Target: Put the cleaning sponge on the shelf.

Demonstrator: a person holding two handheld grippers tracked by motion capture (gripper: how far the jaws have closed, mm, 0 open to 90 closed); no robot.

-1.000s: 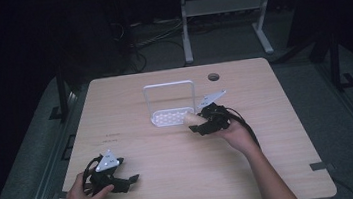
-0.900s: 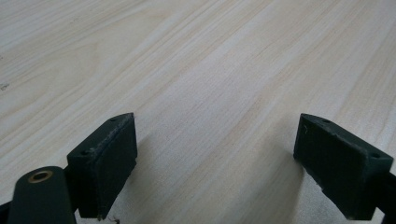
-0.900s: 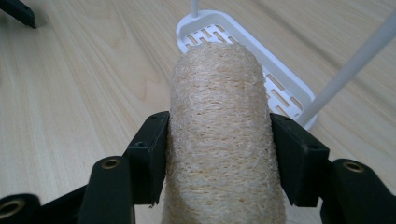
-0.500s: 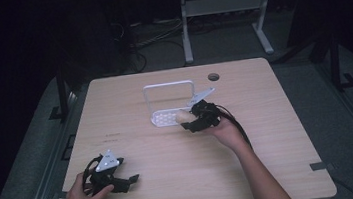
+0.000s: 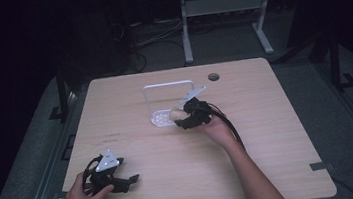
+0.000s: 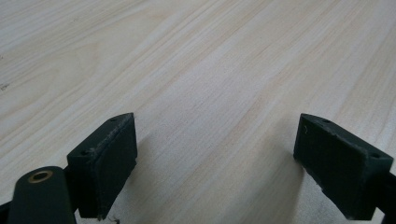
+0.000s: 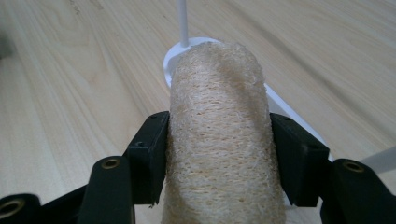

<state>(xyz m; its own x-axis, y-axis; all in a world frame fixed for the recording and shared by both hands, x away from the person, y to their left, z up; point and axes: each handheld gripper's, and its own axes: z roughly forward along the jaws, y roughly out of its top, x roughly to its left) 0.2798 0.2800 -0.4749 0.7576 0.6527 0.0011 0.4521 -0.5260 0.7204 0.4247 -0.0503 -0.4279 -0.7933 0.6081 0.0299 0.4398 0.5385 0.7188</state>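
Observation:
A beige loofah sponge (image 7: 219, 135) sits squeezed between the two black jaws of my right gripper (image 7: 217, 158), which is shut on it. From above, the loofah (image 5: 175, 113) pokes out of the right gripper (image 5: 186, 118) over the front right part of a white rack (image 5: 164, 117) with an upright wire frame. The rack's white base (image 7: 173, 58) lies just beyond the loofah's tip. My left gripper (image 5: 132, 177) rests low near the table's front left, open, with bare wood between its pads (image 6: 105, 161).
The light wooden table (image 5: 269, 134) has a round cable hole (image 5: 213, 76) at the back. Dark floor, cables and a white stand's legs lie beyond the far edge.
My right gripper has carried the loofah leftward and slightly forward, from beside the rack's right edge to over its base. The left gripper has stayed put.

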